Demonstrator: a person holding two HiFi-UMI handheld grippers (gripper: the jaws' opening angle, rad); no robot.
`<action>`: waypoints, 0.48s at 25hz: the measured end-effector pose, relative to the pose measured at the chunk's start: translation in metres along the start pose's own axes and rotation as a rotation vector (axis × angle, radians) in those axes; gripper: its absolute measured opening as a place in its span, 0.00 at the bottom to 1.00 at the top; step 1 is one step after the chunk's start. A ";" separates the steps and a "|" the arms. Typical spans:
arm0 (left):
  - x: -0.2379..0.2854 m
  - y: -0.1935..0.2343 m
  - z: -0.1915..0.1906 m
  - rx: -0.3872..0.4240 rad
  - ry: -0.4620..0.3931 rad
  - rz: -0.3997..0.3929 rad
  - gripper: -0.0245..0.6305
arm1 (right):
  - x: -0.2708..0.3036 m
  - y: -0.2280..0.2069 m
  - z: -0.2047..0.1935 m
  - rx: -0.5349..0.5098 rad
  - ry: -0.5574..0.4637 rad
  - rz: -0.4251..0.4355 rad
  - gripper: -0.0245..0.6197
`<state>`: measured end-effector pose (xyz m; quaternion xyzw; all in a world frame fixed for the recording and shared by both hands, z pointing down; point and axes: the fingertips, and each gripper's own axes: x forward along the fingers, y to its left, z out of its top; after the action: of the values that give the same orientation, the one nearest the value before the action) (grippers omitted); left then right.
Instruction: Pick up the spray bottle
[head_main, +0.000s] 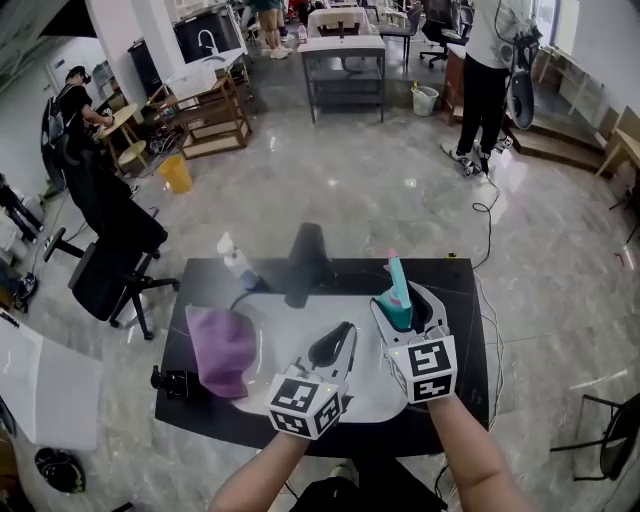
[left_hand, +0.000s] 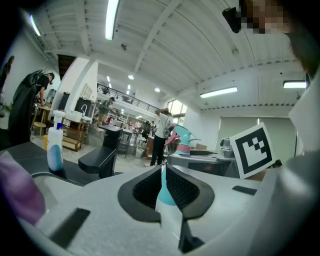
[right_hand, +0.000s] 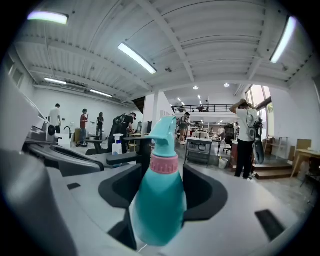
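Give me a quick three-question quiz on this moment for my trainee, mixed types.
1. Multiple choice: the right tool is shut on A) a mug, B) the teal bottle, C) nothing.
2. True or false: the purple cloth lies on the person's right side of the table.
3. Fill in: the white bottle stands near the table's back edge, on the ___ side.

Key: 1 B; 2 false; 3 left.

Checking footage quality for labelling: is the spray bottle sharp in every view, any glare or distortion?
Head view: fisheye bend, glare on the glossy floor, spray bottle small but clear. Right gripper view: sharp in the right gripper, corners vignetted. Left gripper view: small and distant.
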<state>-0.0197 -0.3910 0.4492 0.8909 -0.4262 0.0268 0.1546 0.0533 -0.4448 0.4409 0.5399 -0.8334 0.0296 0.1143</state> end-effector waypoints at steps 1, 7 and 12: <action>-0.004 -0.003 0.000 0.001 -0.002 -0.006 0.05 | -0.006 0.002 0.001 0.001 0.000 -0.002 0.42; -0.032 -0.018 -0.001 0.004 -0.006 -0.024 0.05 | -0.040 0.020 -0.001 0.013 0.003 -0.008 0.42; -0.058 -0.032 -0.007 0.013 -0.009 -0.042 0.05 | -0.068 0.034 -0.005 0.034 -0.002 -0.019 0.42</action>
<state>-0.0313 -0.3269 0.4378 0.9008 -0.4078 0.0225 0.1474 0.0499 -0.3690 0.4327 0.5497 -0.8277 0.0423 0.1044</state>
